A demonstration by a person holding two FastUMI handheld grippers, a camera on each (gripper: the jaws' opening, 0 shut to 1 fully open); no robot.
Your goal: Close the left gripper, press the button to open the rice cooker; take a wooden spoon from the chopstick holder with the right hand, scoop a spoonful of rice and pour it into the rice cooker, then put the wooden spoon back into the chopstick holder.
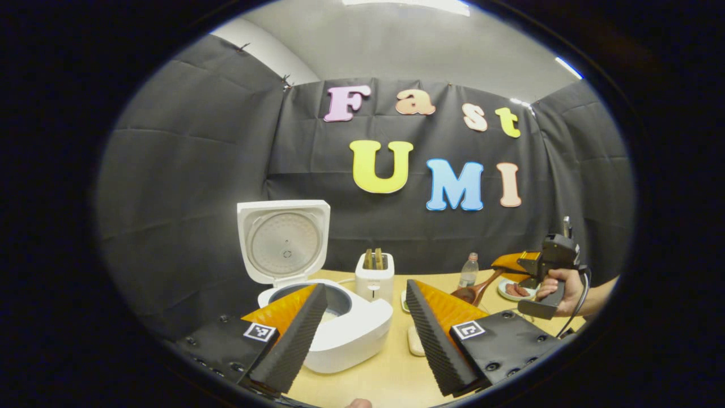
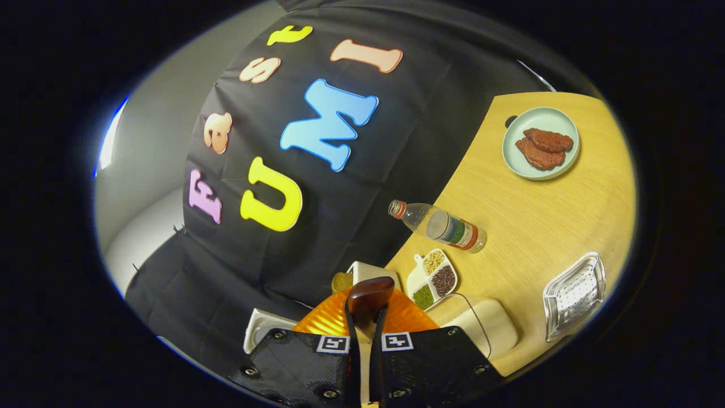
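1. Two grippers show at this moment. The left gripper (image 1: 362, 323) hangs low over the wooden table (image 1: 391, 379) with its fingers spread wide and nothing between them.
2. Just beyond its left finger stands the white rice cooker (image 1: 340, 334), its lid (image 1: 283, 241) raised upright so the round inner plate faces forward and the pot lies open below.
3. Behind the cooker, in the left gripper view, a white toaster (image 1: 374, 276) stands with two slices in its slots, and a clear bottle (image 1: 468, 271) stands farther right against the cloth wall.
4. To the right in that view a hand (image 1: 563, 289) holds the right gripper (image 1: 501, 266) above the table, tilted, with the wooden spoon (image 1: 473, 292) clamped in it, the bowl end slanting down toward the left. Whether the bowl carries rice cannot be told.
5. In the right gripper view the right gripper's (image 2: 364, 323) fingers are drawn nearly together around the spoon's (image 2: 369, 294) handle, and the dark bowl stands out past the tips.
6. That view is rolled over, so the table (image 2: 538, 226) rises at the right. On it lie the bottle (image 2: 439, 225), a divided dish of beans (image 2: 433, 279), a pale plate (image 2: 512, 153) bearing two brown pieces of meat (image 2: 545, 147), and a metal tray (image 2: 575, 294).
7. A white corner of the cooker (image 2: 257, 328) shows just left of the fingers.
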